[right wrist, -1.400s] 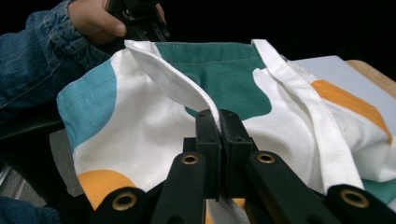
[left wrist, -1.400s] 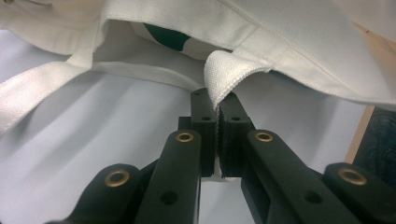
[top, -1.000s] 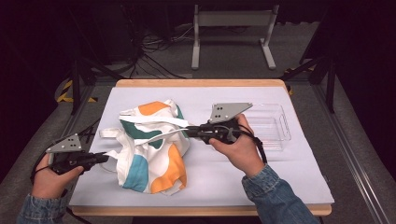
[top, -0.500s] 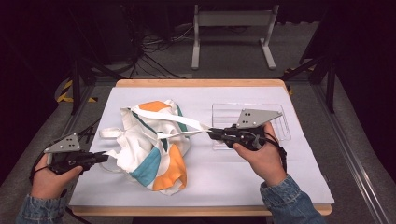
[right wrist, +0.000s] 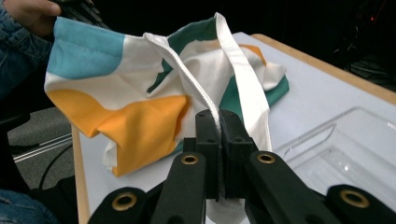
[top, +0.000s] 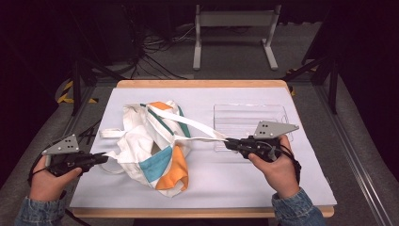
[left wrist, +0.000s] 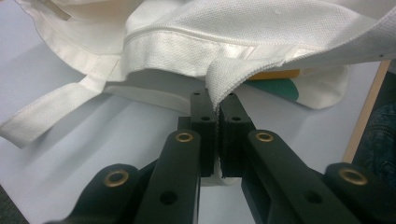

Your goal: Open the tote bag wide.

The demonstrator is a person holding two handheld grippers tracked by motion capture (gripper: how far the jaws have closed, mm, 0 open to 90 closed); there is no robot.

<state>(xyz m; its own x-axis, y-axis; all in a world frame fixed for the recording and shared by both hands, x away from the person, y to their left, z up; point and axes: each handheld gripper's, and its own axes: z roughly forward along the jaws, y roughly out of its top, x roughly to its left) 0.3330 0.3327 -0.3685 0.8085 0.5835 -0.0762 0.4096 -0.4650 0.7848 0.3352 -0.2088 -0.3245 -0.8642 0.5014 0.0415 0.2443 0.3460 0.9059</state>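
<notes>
Currently, at the lower left of the high view, the left gripper [top: 99, 157] is clenched on a fold of the tote bag [top: 155, 146]; the left gripper view confirms white woven hem cloth [left wrist: 219, 84] pinched between the closed jaws. This hold appears intended to anchor that side of the bag against the pull from the opposite hand.

The bag lies crumpled at centre-left of the white table cover [top: 235, 183], resting on it, its orange and teal panels uppermost. One loose white strap [top: 110, 133] trails flat toward the left of the cover, apart from both tools.

From the bag, the second strap [top: 197, 127] runs taut toward the right of the frame and ends in the right gripper [top: 229, 142], which is clamped on it; the right gripper view shows the webbing [right wrist: 205, 100] caught between the shut jaws. Judged from the tension, the two holds are spreading the bag or drawing its handle out.

A clear plastic tray [top: 249, 120] sits at centre-right on the cover, directly behind the right gripper and partly under the right hand [top: 277, 165]. It is the one obstruction: further travel to the right or downward risks striking its rim.

A metal stand [top: 233, 33] and cables occupy the floor at the top, well apart.
</notes>
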